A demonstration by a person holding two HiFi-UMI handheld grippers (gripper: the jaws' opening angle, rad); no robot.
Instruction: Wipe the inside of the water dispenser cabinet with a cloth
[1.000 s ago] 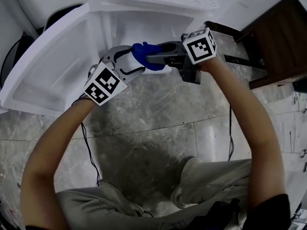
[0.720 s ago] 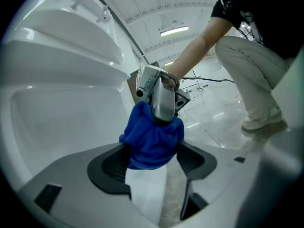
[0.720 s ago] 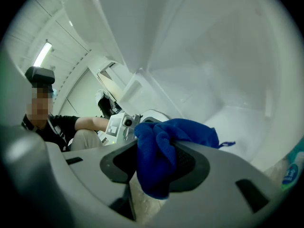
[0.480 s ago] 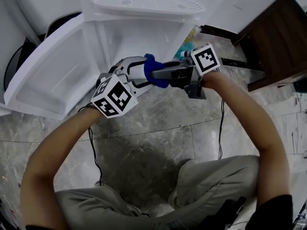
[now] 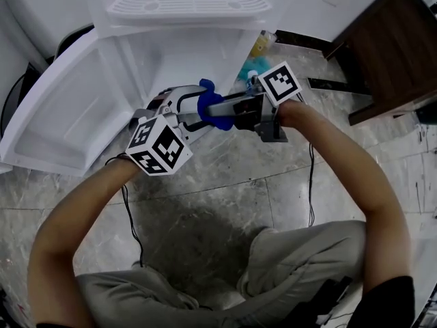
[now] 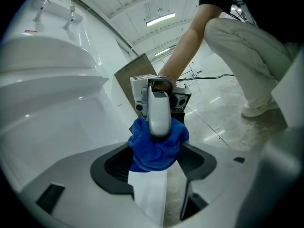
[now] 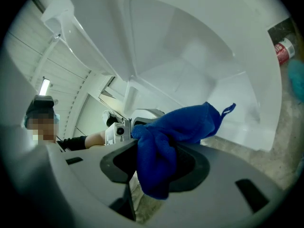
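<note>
Compared with a second ago, you are holding both grippers and the cloth a little further out from the cabinet's mouth. The marker cube on your left gripper is now turning two faces to the head view.

At the far left, the white plastic door (image 5: 58, 111) of the white water dispenser cabinet (image 5: 181, 50) is standing swung wide open. Its inner side is showing as a shallow moulded tray. Above the opening, the white slotted drip grille (image 5: 188, 4) is lying across the top.

Your left gripper (image 5: 193, 113) is reaching up and to the right. In the left gripper view its jaws are standing drawn close with only a narrow slot between them. Their tips are buried in the blue terry cloth (image 5: 205, 98), so it is pinching that bundle.

The cloth is hanging outside the cabinet, just in front of its mouth, over the grey marbled stone floor (image 5: 225, 183).

Your right gripper (image 5: 213, 108) is coming in from the right, nose to nose with the left one, and it is clamping the same cloth. In the right gripper view the cloth is bunching out of the jaws and trailing its small loop toward the cabinet's white inner walls.

Past the right cube, a yellowish bottle (image 5: 260, 44) and a teal object (image 5: 246, 70) are sitting on the floor beside the cabinet. A dark brown wooden cupboard (image 5: 392, 39) is standing at the far right.
</note>
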